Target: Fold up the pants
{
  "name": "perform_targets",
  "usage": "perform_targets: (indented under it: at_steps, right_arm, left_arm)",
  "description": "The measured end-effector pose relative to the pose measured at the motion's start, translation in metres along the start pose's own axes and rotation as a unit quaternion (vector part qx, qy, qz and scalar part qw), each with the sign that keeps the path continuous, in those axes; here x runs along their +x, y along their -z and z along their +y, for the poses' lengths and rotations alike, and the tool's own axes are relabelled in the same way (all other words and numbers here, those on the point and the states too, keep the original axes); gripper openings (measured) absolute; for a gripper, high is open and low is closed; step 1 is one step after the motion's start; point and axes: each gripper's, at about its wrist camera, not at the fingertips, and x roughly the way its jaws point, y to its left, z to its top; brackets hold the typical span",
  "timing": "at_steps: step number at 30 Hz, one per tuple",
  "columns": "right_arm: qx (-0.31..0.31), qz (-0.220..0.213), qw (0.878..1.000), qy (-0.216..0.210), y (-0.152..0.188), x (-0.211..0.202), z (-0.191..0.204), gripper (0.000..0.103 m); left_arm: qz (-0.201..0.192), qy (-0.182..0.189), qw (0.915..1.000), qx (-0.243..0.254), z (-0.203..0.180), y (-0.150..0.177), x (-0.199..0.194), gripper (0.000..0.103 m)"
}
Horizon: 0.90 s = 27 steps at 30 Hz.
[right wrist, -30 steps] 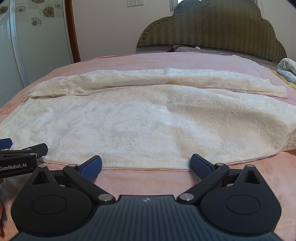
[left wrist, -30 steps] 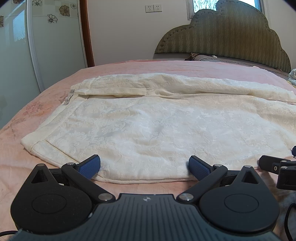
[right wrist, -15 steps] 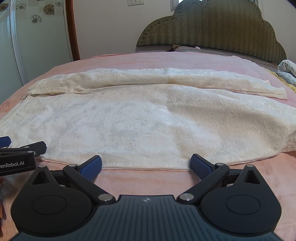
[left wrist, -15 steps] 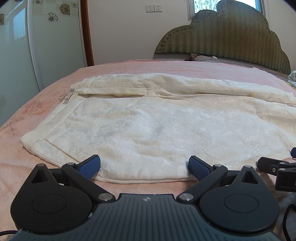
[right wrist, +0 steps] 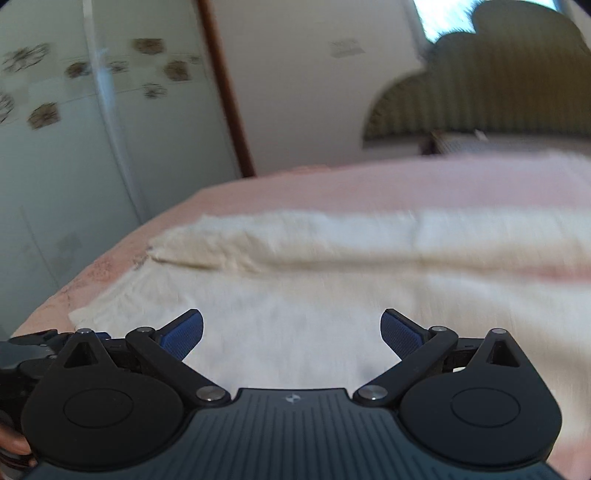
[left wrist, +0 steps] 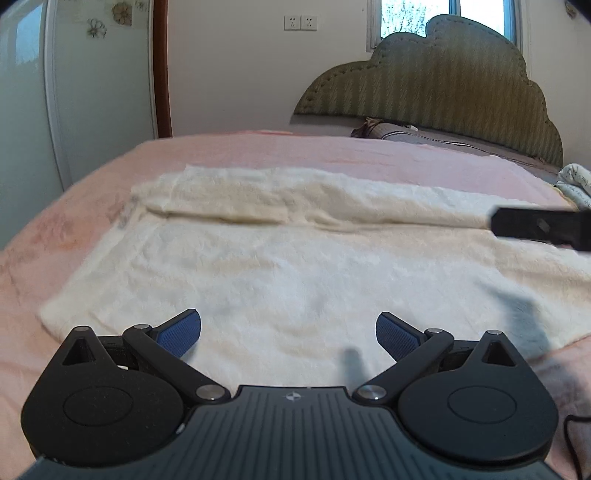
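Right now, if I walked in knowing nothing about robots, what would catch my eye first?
Probably the cream pants spread flat across the pink bedspread, filling the middle of both views. Next, low in the foreground of each view, the left gripper and right gripper, their blue-padded jaws wide open and holding nothing. Behind everything rises a scalloped green headboard.

Black left gripper [left wrist: 288, 334] and right gripper [right wrist: 291, 334] — blue ribbed fingers [left wrist: 177, 332], silver pivot screws, ridged grey housing

A pink bed [left wrist: 295, 151] with a green scalloped headboard [left wrist: 443, 85]; a window [left wrist: 443, 14] above it, two wall sockets [left wrist: 300, 23], flower-patterned glass doors [right wrist: 74, 129] at left
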Motion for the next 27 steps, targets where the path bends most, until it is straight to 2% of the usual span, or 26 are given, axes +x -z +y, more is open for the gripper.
perform_targets:
  at_steps: [4,9,14,15,16,19,21,23,25,26,27]
  right_arm:
    - [-0.074,0.031,0.996,-0.025,-0.056,0.061,0.012,0.103]
    - [-0.132,0.066,0.987,-0.059,-0.104,0.153,0.022,0.103]
    - [-0.218,0.104,0.97,-0.041,-0.133,0.242,0.039,0.102]
    - [-0.224,0.109,0.968,-0.039,-0.136,0.257,0.04,0.099]
    - [-0.223,0.122,0.966,-0.043,-0.137,0.277,0.039,0.088]
    - [-0.207,0.158,0.964,-0.054,-0.142,0.324,0.034,0.065]
    - [-0.203,0.184,0.96,-0.063,-0.14,0.35,0.029,0.064]
    - [-0.196,0.213,0.953,-0.093,-0.138,0.373,0.024,0.064]
    - [-0.185,0.217,0.951,-0.118,-0.138,0.381,0.019,0.062]
    - [-0.18,0.22,0.95,-0.131,-0.139,0.382,0.017,0.055]
    - [-0.178,0.222,0.947,-0.149,-0.14,0.382,0.016,0.036]
  left_arm:
    - [-0.016,-0.03,0.999,0.028,0.011,-0.02,0.007,0.102]
    - [-0.02,-0.062,0.9977,0.021,0.039,-0.048,0.025,0.102]
    - [-0.016,-0.088,0.996,-0.001,0.066,-0.072,0.045,0.102]
    - [-0.014,-0.09,0.9958,-0.006,0.07,-0.077,0.049,0.102]
    - [-0.012,-0.091,0.9957,-0.01,0.074,-0.081,0.054,0.102]
    - [-0.006,-0.092,0.9956,-0.017,0.083,-0.094,0.067,0.102]
    - [-0.004,-0.091,0.9956,-0.019,0.086,-0.101,0.077,0.102]
    - [-0.003,-0.092,0.9956,-0.019,0.089,-0.108,0.086,0.102]
    - [-0.001,-0.09,0.9957,-0.022,0.092,-0.115,0.096,0.102]
    - [-0.001,-0.086,0.9959,-0.026,0.094,-0.118,0.101,0.102]
    - [0.001,-0.08,0.9963,-0.032,0.095,-0.123,0.107,0.102]
